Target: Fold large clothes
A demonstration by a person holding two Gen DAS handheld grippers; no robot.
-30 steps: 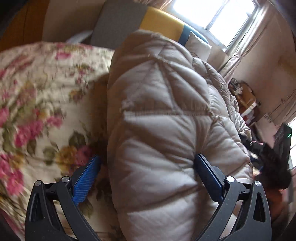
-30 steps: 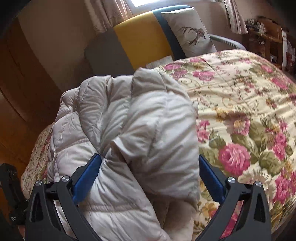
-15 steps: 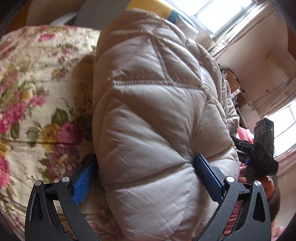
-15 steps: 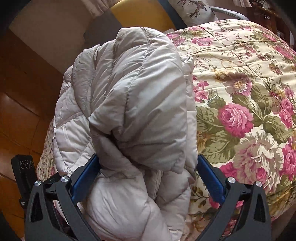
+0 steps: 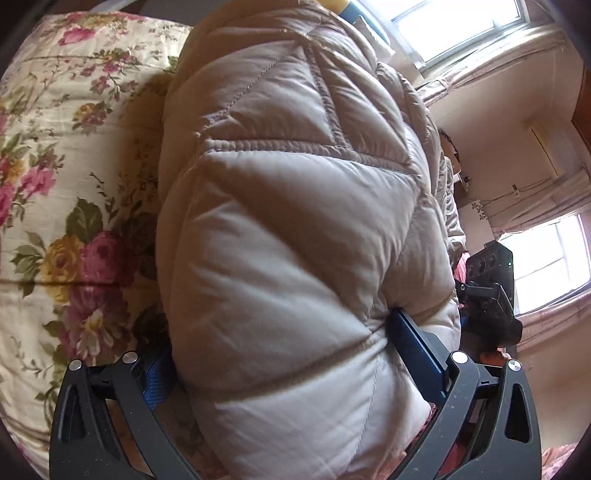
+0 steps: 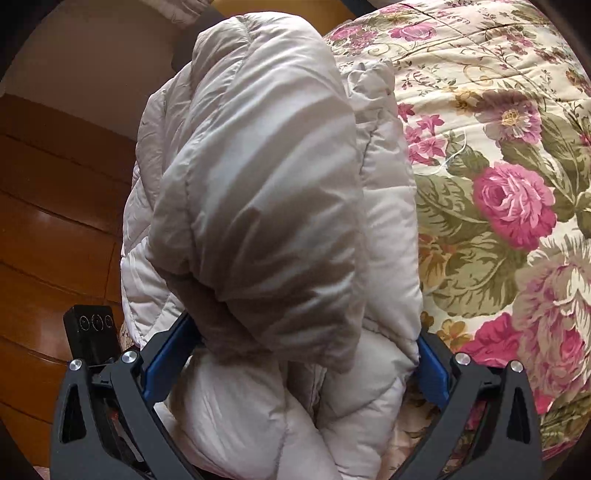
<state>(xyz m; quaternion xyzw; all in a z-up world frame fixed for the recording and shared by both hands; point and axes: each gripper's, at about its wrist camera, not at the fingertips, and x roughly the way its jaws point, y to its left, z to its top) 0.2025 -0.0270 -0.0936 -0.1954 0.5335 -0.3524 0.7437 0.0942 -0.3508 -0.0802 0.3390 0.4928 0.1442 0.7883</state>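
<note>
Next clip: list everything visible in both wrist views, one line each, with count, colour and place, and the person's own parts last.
Puffer jacket: one, pale beige quilted, bundled on the bed, filling the space between both pairs of fingers.
Floral bedspread: one, cream with pink roses and green leaves, under and beside the jacket.
Windows: two, bright, upper right and right edge of the left wrist view.
Curtains: pale pinkish, below the upper window.
Wooden panelling: brown, glossy, left of the right wrist view.
Left gripper: one, black frame with blue pads, jacket between its widely spread fingers; grip state unclear.
Right gripper: one, same build, jacket between its fingers; grip state unclear.
</note>
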